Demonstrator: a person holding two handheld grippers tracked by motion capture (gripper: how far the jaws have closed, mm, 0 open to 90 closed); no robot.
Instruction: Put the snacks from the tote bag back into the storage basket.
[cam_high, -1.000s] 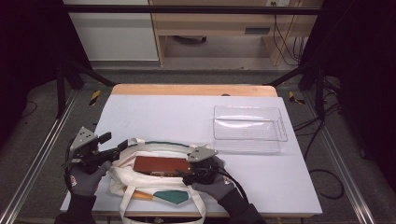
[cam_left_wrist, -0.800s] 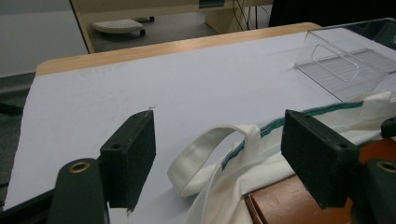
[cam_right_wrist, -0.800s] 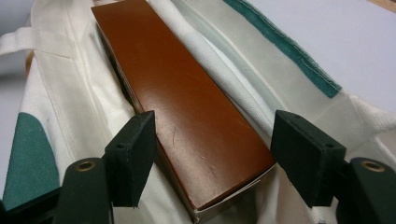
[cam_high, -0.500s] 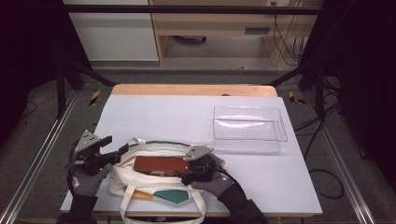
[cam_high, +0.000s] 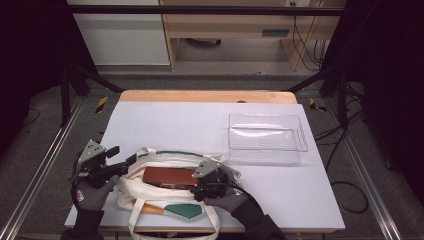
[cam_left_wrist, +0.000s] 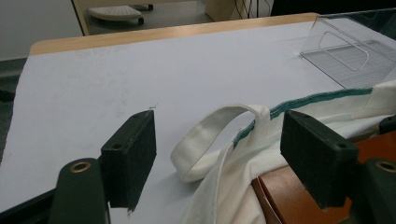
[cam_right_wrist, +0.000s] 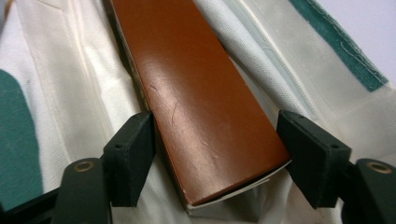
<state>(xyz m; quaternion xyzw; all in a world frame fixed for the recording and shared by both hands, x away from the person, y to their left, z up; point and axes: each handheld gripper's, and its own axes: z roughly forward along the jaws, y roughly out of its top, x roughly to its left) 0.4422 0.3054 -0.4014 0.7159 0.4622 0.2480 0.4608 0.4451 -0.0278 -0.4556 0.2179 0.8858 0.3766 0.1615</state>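
Brown box (cam_high: 169, 176) was seen lying in the open tote (cam_high: 150, 197), lower centre of the high view. Right claw (cam_right_wrist: 217, 154) was spread wide astride the box's end, not clamped. Left claw (cam_left_wrist: 219, 149) was wide open around the tote's strap (cam_left_wrist: 210, 135).

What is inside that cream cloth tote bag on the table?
A long reddish-brown box lies in the mouth of the cream cloth tote bag, its near end between the open jaws of the right hand-held gripper. The cloth covers anything deeper inside.
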